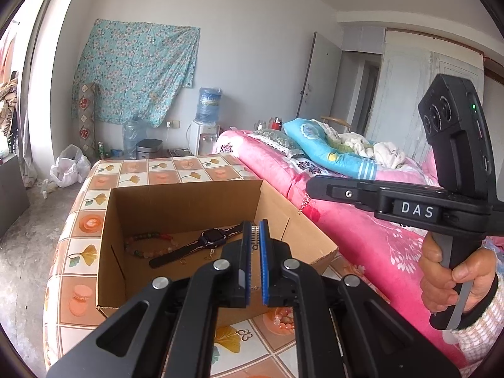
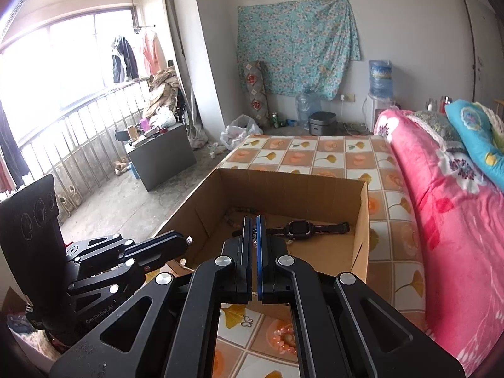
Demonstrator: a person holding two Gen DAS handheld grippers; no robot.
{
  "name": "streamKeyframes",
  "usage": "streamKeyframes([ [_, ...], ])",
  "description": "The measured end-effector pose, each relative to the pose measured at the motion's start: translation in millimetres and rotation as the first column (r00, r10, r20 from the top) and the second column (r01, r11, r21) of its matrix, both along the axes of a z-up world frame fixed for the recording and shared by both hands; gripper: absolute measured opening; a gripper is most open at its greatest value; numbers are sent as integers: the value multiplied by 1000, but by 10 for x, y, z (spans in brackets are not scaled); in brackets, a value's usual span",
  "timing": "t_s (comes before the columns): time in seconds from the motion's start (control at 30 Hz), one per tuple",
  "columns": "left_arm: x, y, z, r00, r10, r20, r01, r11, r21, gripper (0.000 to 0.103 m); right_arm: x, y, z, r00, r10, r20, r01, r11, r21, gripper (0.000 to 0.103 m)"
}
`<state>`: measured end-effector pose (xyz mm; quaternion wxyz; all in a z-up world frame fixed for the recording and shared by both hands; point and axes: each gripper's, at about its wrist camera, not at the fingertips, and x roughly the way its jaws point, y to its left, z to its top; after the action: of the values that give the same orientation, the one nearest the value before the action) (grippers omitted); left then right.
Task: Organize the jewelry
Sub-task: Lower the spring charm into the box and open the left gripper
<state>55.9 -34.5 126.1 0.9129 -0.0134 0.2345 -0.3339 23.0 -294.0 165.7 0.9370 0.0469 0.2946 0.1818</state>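
Black watch flat in cardboard box, strap crosswise; left gripper pinching small clip, right gripper closed.

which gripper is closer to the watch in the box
Left, narrowly, as far as the views show. The left gripper hangs over the box just beside the watch; the right gripper sits slightly short of it.
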Motion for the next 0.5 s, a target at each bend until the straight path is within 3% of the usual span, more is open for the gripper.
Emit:
streamKeyframes([
  [0.5, 688, -15, 4, 990, -18, -138, 22, 999, 29, 4, 429, -214, -99, 997, -18, -72, 22, 998, 55, 0],
])
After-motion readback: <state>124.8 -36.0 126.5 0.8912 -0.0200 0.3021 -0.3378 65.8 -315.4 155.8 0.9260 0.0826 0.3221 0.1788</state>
